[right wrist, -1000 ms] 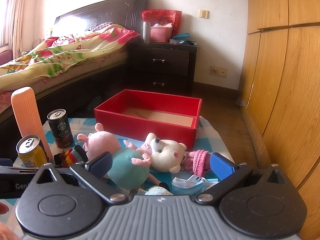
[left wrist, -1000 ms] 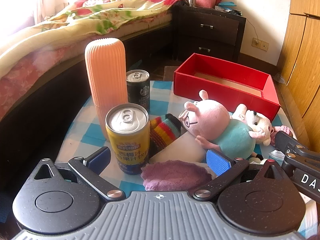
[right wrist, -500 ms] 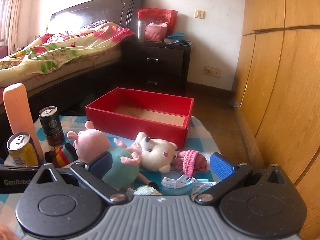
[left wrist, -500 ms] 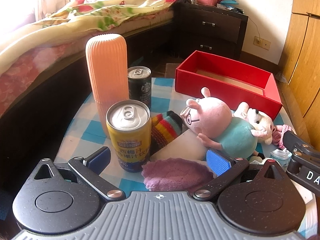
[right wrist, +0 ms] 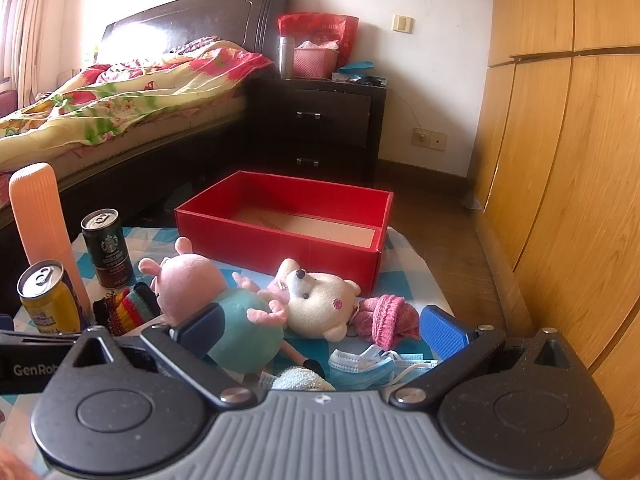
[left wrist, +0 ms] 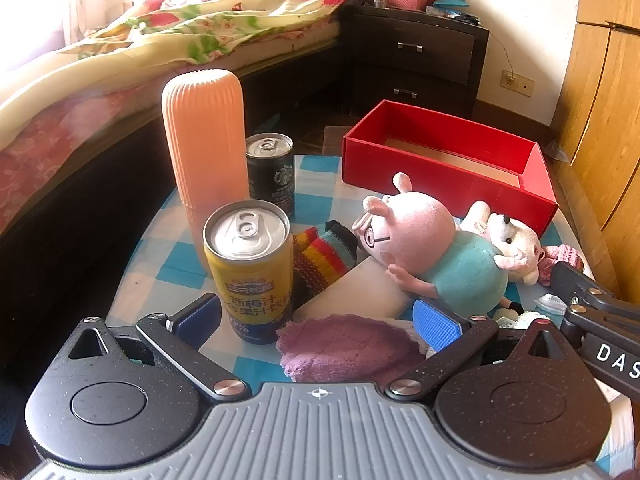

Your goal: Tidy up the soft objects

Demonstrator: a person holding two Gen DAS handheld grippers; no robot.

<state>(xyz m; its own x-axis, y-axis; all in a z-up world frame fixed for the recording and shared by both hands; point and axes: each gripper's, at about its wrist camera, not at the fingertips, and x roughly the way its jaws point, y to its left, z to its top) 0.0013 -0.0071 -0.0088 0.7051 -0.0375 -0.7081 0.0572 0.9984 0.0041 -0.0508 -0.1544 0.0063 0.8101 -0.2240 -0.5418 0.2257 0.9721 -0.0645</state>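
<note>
- Bed [right wrist: 132,92] with flowered quilt at far left, dark nightstand [right wrist: 320,128] beside it, wooden wardrobe [right wrist: 560,160] along the right.
- Desk [left wrist: 168,248] under blue-and-white checked cloth, carrying everything below.
- Red box [left wrist: 448,160] at the far edge, open-topped, only a cardboard floor visible inside.
- Left gripper [left wrist: 316,316] low at the near edge, fingers [left wrist: 436,320] spread wide, gripping nothing; purple cloth [left wrist: 348,348] lying between them.
- Right gripper [right wrist: 320,328] likewise wide apart and holding nothing, above a blue face mask [right wrist: 360,364].
- Pink pig plush [left wrist: 424,248] in teal shirt lying on its side in front of the box, touching a white bear plush [left wrist: 516,244].
- Peach ribbed cylinder [left wrist: 204,140] upright at left.
- Yellow can [left wrist: 250,268] and dark Starbucks can [left wrist: 271,172] upright near it.
- Striped sock [left wrist: 324,256] between yellow can and pig.
- Pink knit piece [right wrist: 388,316] just beside the bear.
</note>
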